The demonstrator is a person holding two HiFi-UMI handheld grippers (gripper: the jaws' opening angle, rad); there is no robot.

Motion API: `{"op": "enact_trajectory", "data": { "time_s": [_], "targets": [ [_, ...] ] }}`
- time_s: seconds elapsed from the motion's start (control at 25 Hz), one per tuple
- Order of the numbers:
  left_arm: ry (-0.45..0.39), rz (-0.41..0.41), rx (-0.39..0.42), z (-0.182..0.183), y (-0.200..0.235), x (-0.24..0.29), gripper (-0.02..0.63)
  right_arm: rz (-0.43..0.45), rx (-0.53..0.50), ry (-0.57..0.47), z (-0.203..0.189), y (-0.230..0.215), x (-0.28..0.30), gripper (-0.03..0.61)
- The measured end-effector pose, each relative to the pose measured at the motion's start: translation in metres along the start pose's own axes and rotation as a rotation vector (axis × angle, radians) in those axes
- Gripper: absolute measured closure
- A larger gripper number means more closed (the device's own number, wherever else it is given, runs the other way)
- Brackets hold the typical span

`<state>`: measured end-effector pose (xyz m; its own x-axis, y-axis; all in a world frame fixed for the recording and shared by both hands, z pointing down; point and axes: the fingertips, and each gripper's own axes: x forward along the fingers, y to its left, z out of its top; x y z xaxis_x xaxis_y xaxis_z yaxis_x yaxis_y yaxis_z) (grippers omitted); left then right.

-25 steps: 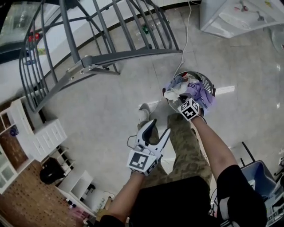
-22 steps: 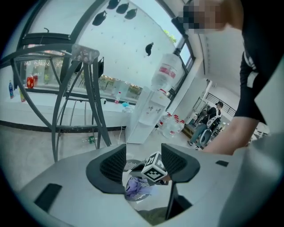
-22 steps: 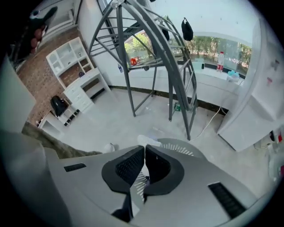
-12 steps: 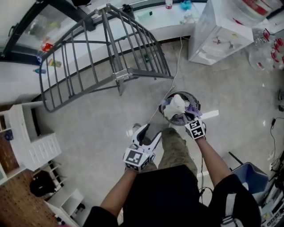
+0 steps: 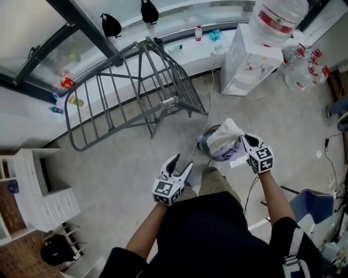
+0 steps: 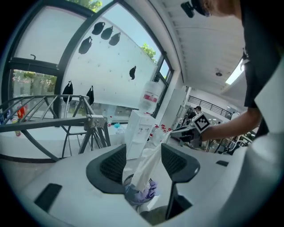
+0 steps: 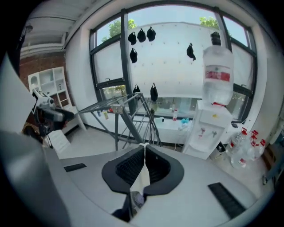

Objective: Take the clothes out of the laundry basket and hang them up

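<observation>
Pulling-out stage; right gripper (image 5: 244, 139) clamped shut on white garment (image 5: 222, 139), trailing down to laundry basket (image 5: 202, 144); left gripper (image 5: 181, 163) gaping, empty, off to the side; next up, probably: carry over to drying rack (image 5: 136, 92), spread with left.

The pale floor (image 5: 122, 163) carries the laundry basket (image 5: 202, 145), drying rack (image 5: 136, 92) and water dispenser (image 5: 247, 68).

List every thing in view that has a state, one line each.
Right gripper, jaws shut on the white garment.
Left gripper, jaws open, empty.
White garment, hanging from the right gripper over the laundry basket.
Laundry basket, on the floor, holding purple clothes.
Drying rack, unfolded, nothing hung on it.
Water dispenser, bottle mounted on top.
</observation>
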<state>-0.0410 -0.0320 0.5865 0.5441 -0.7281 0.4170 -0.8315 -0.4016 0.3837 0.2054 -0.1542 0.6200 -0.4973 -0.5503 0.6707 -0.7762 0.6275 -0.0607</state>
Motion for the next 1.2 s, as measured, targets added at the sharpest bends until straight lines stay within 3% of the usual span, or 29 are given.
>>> {"op": "enact_trajectory", "data": {
  "time_s": [0.28,0.68,0.92,1.2],
  "targets": [
    [-0.055,-0.042,0.042,0.024,0.011,-0.033,0.381,-0.108,0.039,-0.211,0.114,0.01,-0.083,0.572],
    [-0.134,-0.106,0.076,0.053,0.022,-0.063,0.382,-0.217,0.042,-0.404,0.206,0.039,-0.147,0.572],
    [-0.151,-0.14,0.107,0.064,0.027,-0.07,0.382,-0.238,-0.017,-0.488,0.26,0.059,-0.172,0.572],
    [-0.109,-0.203,0.133,0.057,0.027,-0.06,0.382,-0.271,-0.116,-0.6,0.327,0.085,-0.213,0.572]
  ]
}}
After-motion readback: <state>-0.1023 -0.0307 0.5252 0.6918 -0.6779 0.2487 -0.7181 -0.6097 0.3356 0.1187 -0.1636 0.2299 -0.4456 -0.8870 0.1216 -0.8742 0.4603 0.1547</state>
